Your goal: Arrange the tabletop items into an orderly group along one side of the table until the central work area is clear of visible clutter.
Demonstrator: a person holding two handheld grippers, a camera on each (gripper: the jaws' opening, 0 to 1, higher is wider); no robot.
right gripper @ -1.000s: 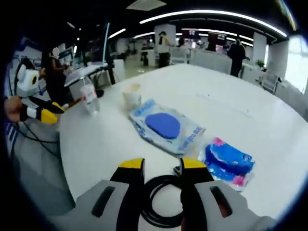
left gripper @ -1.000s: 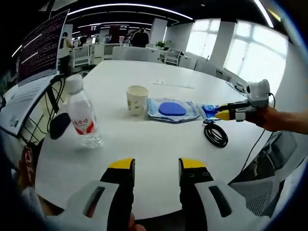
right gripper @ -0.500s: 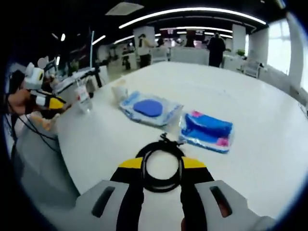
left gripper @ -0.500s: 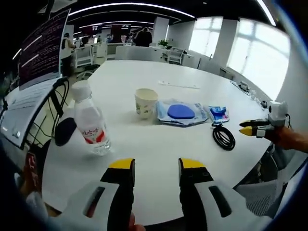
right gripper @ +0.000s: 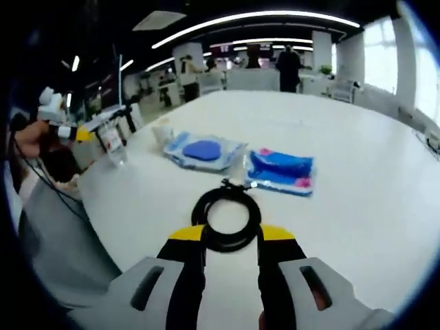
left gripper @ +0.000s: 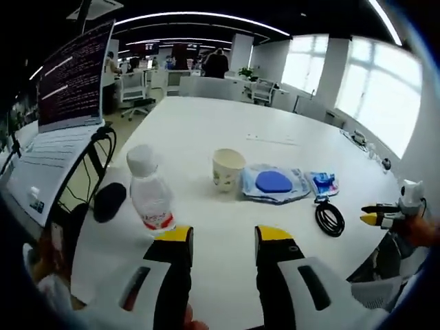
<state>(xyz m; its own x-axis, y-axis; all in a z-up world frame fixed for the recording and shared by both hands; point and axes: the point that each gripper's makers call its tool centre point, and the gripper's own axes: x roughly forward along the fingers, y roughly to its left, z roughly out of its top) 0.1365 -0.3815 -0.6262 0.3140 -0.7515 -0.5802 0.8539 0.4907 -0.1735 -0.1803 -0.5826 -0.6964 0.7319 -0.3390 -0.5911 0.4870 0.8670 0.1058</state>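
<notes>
On the white table (left gripper: 199, 124) a clear water bottle (left gripper: 152, 200) with a red label stands near the front left. Behind it stand a paper cup (left gripper: 228, 168), a flat packet with a blue disc (left gripper: 273, 183), a small blue packet (left gripper: 323, 183) and a black cable coil (left gripper: 330, 218). My left gripper (left gripper: 221, 237) hovers open over the near edge, beside the bottle. My right gripper (left gripper: 379, 214) shows at the far right, off the table edge. From its own view the right gripper (right gripper: 232, 237) is open, with the cable coil (right gripper: 227, 218) lying flat at its tips, the blue-disc packet (right gripper: 201, 150) and the blue-and-pink packet (right gripper: 278, 172) beyond.
A screen with text (left gripper: 72, 72) and a black stand with cables (left gripper: 103, 199) sit past the table's left edge. Paper cup (right gripper: 163, 133), bottle (right gripper: 113, 144) and the left gripper (right gripper: 69, 133) lie far left. Office chairs and people stand beyond the table (right gripper: 357, 172).
Both cameras have drawn back from the table. The right gripper has left the blue packet and cable coil and now sits off the edge; the coil lies farther ahead of its jaws.
</notes>
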